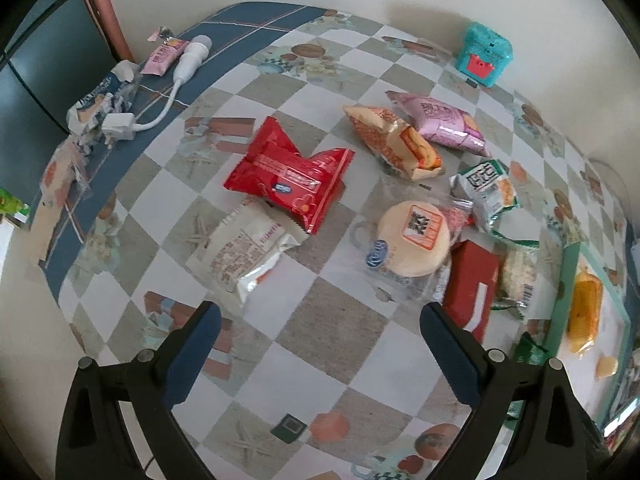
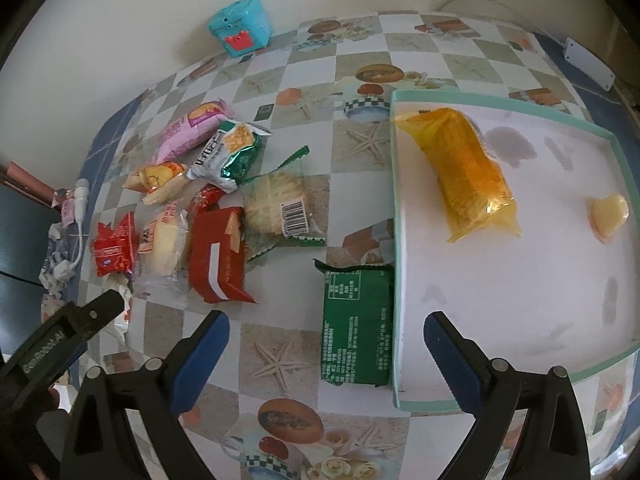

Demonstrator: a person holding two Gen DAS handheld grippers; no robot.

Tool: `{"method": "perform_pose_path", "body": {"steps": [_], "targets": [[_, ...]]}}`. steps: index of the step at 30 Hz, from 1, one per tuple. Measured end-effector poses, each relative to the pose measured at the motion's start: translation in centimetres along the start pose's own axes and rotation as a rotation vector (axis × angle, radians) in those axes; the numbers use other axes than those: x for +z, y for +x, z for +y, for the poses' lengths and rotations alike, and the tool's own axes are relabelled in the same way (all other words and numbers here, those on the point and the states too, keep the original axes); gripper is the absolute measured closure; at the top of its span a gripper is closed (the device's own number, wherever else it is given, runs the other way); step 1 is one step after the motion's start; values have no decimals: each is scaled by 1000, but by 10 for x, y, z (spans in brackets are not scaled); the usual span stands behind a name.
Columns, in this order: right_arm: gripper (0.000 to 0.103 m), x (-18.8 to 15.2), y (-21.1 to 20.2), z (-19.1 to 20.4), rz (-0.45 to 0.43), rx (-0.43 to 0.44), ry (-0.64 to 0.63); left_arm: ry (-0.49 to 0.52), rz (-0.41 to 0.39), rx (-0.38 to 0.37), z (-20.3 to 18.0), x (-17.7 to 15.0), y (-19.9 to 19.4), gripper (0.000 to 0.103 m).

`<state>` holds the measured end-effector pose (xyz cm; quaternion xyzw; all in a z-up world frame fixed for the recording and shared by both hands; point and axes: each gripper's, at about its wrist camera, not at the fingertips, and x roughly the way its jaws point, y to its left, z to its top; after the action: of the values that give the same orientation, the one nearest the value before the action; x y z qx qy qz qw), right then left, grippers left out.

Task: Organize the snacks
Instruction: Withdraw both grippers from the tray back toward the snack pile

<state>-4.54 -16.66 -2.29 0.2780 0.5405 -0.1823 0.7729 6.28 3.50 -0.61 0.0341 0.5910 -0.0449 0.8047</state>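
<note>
Checkered tablecloth (image 1: 340,320) against a white wall carries scattered snacks; both grippers hover released.

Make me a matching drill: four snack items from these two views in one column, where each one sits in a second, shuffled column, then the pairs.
Items:
1. translucent orange plastic snack packet
2. dark green foil packet
3. teal cube-shaped box with a red mouth
4. pink foil snack bag

Places:
A. on the table against the wall
B. inside the white tray with the teal rim
C. in the loose pile, at its far end
D. flat on the table, touching the tray's outer left side

Pairs: 1-B, 2-D, 3-A, 4-C
</note>
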Motion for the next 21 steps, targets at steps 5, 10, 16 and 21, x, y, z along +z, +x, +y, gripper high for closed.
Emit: {"method": "perform_pose_path", "body": {"steps": [5,10,16,21], "targets": [[3,0,1,-1,13,39,7,-25,4,-11,9,2,2,3],[3,1,0,-2,11,56,17,-43,6,-14,14,4,3,3],[3,2,-3,1,1,74,17,-58,7,-32,19,6,4,3],[3,0,1,9,4,74,-28,-68,7,-38,22,6,5,3]]}}
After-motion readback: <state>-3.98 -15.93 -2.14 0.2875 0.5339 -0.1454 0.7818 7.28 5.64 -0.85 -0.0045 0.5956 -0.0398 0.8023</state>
